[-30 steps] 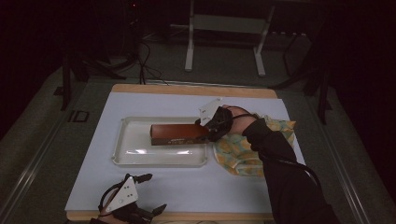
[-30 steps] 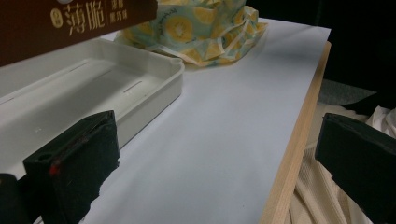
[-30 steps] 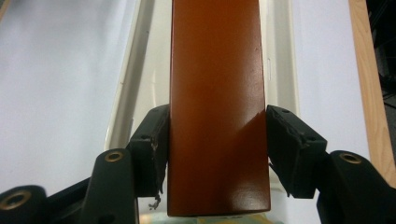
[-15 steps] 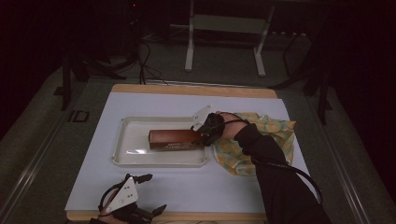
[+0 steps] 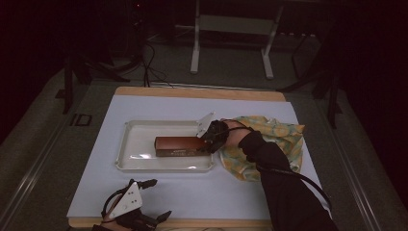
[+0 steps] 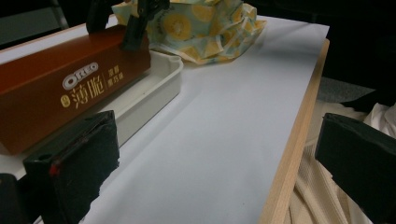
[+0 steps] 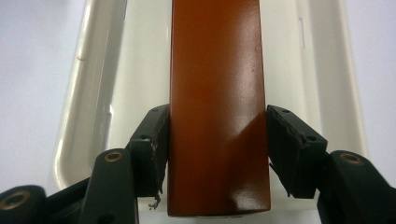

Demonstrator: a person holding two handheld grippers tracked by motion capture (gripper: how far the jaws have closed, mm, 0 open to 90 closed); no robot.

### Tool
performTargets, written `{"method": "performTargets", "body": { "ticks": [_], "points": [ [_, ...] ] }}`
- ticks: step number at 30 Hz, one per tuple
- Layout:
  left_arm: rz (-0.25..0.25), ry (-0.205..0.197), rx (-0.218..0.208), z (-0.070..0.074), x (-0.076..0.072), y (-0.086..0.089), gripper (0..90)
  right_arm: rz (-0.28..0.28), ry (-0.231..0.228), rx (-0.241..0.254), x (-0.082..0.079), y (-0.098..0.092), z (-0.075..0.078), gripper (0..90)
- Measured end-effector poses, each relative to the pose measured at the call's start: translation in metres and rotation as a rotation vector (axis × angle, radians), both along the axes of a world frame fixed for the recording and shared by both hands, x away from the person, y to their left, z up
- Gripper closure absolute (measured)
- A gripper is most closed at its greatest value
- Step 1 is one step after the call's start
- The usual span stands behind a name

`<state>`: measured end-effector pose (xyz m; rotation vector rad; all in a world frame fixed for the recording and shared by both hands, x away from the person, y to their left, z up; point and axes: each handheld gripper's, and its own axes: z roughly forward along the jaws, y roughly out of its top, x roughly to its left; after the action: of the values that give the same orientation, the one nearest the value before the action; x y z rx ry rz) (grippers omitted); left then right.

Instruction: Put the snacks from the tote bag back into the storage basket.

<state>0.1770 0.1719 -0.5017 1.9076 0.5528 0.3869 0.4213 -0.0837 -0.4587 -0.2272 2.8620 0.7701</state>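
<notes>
the idle left gripper (image 5: 146,199), jaws apart, rests at the near table edge, while the right gripper (image 5: 208,143) clamps the right end of the brown biscuit box (image 5: 177,146), its long axis running leftward from the jaws along the white tray (image 5: 132,144).

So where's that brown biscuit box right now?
In the high view the brown biscuit box lies in the white tray at the table's middle, its right end clamped in the right tool, with the yellow patterned cloth just to its right.
</notes>
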Motion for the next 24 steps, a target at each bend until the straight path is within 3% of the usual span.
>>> {"method": "performTargets", "body": {
  "ticks": [6, 19, 24],
  "points": [
    [-0.004, 0.001, 0.003, -0.0002, 0.0, -0.0002, 0.0, 0.012, 0.014, -0.046, 0.0001, 0.0062, -0.0105, 42.4],
    [-0.006, 0.001, 0.005, -0.0002, 0.0, -0.0006, 0.0, -0.01, 0.035, -0.065, 0.0017, 0.0097, -0.0101, 40.1],
    [-0.007, 0.001, 0.005, -0.0003, -0.0002, -0.0007, 0.0, -0.037, 0.057, -0.078, 0.0036, 0.0099, -0.0111, 32.5]
  ]
}}
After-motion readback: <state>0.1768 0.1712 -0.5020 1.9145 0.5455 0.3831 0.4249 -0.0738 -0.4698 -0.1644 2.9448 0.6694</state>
